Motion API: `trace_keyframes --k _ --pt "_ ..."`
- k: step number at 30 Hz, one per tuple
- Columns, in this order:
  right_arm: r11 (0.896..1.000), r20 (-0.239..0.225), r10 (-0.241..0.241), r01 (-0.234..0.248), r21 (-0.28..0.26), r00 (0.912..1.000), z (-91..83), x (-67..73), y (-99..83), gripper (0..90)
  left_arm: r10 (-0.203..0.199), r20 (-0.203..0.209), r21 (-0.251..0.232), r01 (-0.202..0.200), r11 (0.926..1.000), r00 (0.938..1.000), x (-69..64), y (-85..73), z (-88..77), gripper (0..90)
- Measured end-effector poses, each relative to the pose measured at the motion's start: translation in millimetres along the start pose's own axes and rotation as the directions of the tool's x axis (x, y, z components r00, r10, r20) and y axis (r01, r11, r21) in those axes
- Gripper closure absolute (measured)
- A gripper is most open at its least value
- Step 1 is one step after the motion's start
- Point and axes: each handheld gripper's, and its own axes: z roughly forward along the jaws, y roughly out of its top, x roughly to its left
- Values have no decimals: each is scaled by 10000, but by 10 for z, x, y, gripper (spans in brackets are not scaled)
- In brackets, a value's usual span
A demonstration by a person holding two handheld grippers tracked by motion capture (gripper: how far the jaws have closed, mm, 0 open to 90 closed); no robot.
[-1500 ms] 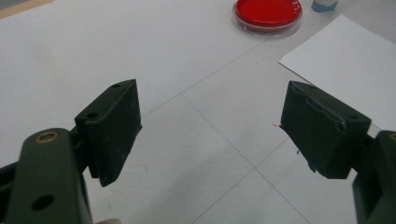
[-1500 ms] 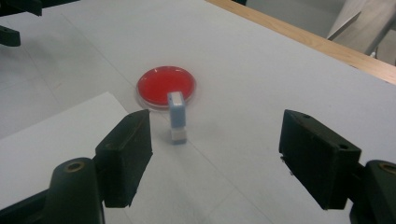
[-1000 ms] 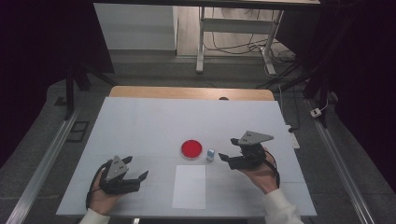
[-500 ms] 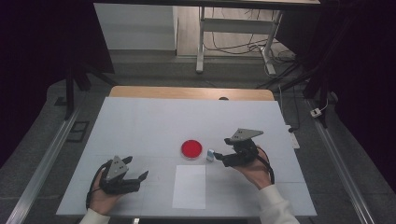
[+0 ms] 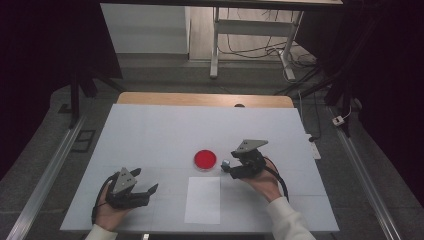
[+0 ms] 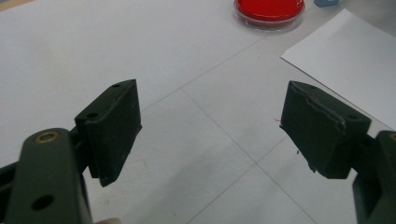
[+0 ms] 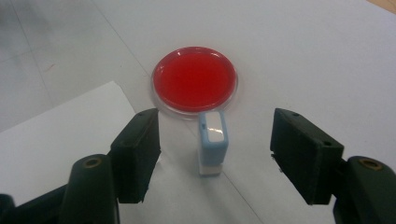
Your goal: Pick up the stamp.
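Note:
A red petri dish (image 5: 205,159) (image 7: 194,79) sits mid-table. Just right of it stands a small light-blue block with a white top (image 5: 225,163) (image 7: 213,142). My right gripper (image 5: 231,169) (image 7: 217,128) is low over the table with its jaws on either side of the block. The jaws have just been closing, but gaps remain on both sides, so it is open. A white paper sheet (image 5: 203,199) (image 7: 60,140) lies in front of the dish. My left gripper (image 5: 146,180) (image 6: 212,107) rests open and empty at the front left.
The white table top (image 5: 150,130) has a wooden strip (image 5: 200,99) along its far edge. In the left gripper view the dish (image 6: 269,9) and the paper's corner (image 6: 345,79) lie ahead. Dark floor and metal rails flank the table.
The right gripper has moved left and down to the blue block, and its jaws have narrowed around it. The left gripper has stayed put.

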Motion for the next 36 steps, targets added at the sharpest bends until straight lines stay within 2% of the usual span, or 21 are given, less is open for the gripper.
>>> trace_keyframes --k 11,13,15,17,22,33,36 --pt "9996 155 -296 296 -19 9994 63 38 -16 495 13 -26 18 -13 10000 10000 -3 -6 -1 202" --pt "9992 256 -387 387 10 9989 95 58 -30 558 13 -35 22 -13 10000 10000 -5 -8 -1 201" --pt "9988 288 -481 481 37 9984 104 60 -35 582 1 -44 17 0 10000 10000 -5 -9 -5 202" --pt "9981 357 -602 599 110 9975 128 68 -47 652 -14 -66 16 14 10000 10000 -4 -12 -9 202" --pt "9982 262 -592 590 74 9979 147 77 -54 738 -54 -63 18 54 10000 10000 5 -21 -16 201" --pt "9973 327 -735 733 95 9968 143 96 -50 749 -59 -71 29 59 10000 10000 6 -27 -13 202" --pt "9969 284 -773 777 -132 9966 130 108 -41 749 -49 -47 31 50 10000 10000 7 -29 -14 202"
